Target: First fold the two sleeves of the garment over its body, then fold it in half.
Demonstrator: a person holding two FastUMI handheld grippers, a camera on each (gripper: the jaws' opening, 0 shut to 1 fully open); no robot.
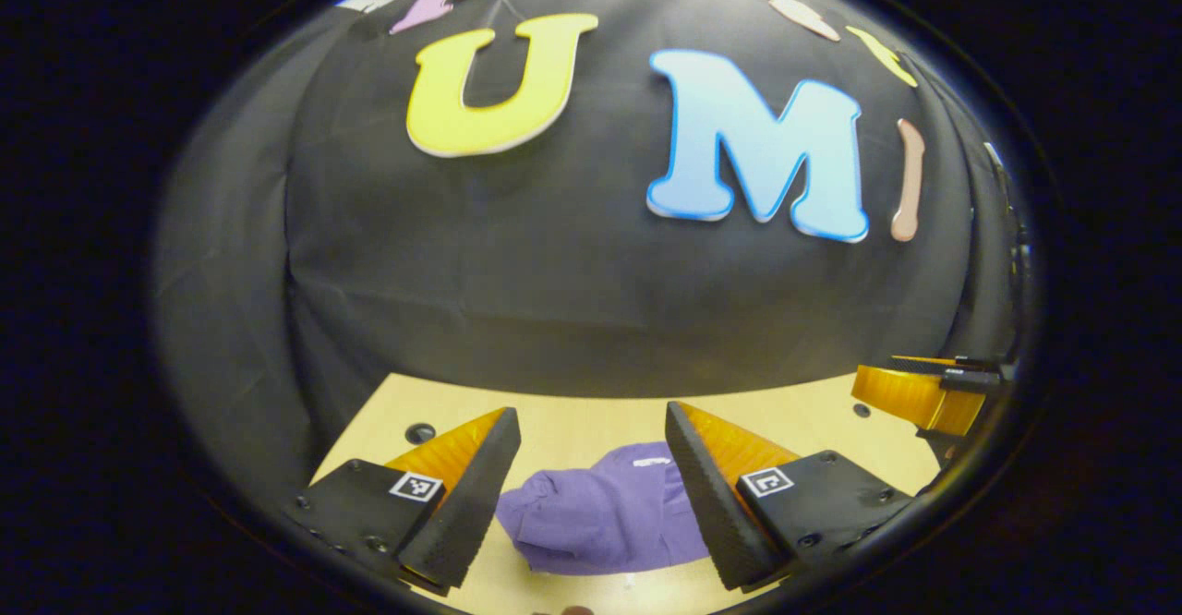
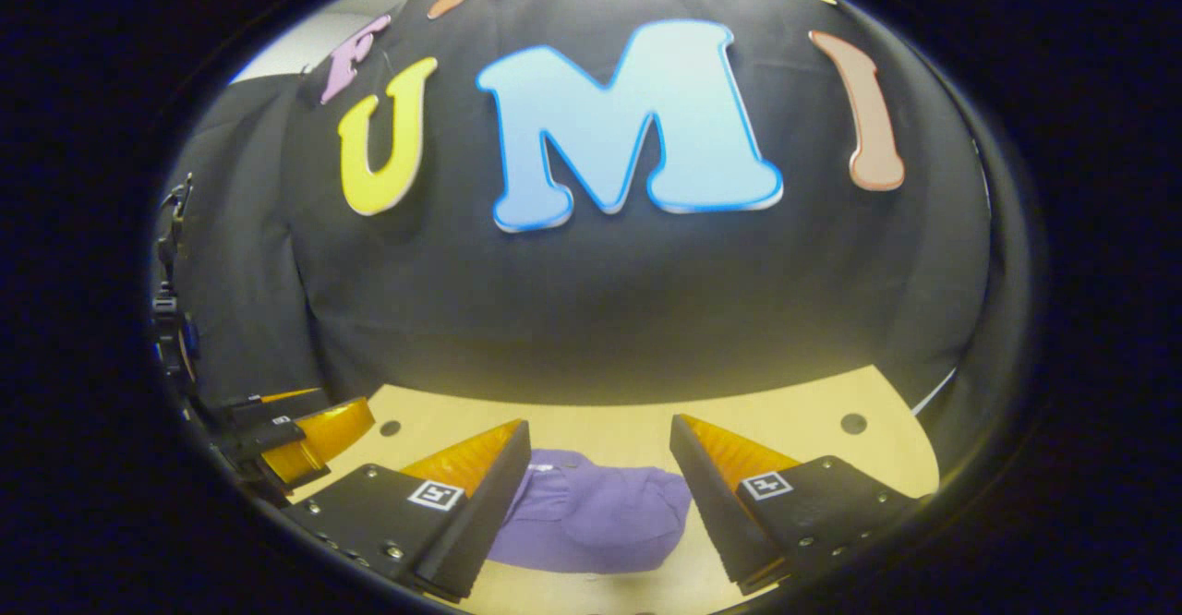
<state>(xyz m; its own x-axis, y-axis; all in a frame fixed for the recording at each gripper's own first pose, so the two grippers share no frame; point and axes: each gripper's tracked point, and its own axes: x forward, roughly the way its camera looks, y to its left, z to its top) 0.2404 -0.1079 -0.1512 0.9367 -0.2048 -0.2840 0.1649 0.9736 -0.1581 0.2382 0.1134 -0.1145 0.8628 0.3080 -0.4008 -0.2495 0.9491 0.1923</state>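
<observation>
Left tongs [image 1: 591, 495] parted | purple garment [image 1: 600, 518] between, on table [image 1: 572, 421]

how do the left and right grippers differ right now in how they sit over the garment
The left gripper looks at the purple garment bunched toward its right finger; the right gripper sees it nearer its left finger. So each stands to its own side of the garment. Both are open, above the table, holding nothing.

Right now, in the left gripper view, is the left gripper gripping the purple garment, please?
No, the left gripper is open above the purple garment, which lies on the table.
</observation>
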